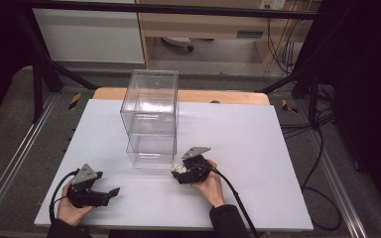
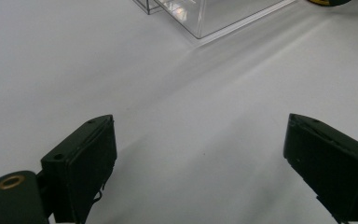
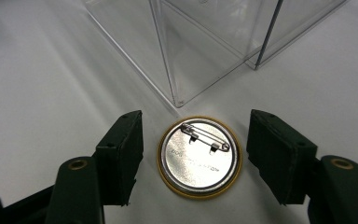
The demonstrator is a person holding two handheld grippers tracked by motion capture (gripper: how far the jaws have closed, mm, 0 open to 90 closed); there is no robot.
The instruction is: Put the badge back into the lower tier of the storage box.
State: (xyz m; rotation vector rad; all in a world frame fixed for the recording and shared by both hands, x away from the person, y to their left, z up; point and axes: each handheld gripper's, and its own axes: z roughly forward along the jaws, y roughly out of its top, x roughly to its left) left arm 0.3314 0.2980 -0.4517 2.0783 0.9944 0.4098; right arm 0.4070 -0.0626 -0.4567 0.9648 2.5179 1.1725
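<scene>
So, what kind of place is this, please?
Probably a lab or workshop bench set up for recording. A white table stands inside a black metal frame, loose cables run over the floor, and the things laid out are a clear plastic box and a pin badge.

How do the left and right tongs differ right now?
The right tongs straddle a pin badge lying back-up, with a small gap each side, not pressing; the left tongs have bare table between them. The left jaws stand wider apart than the right ones. The right tongs sit right at the clear box; the left tongs sit farther off. Both are black and held low over the table.
</scene>
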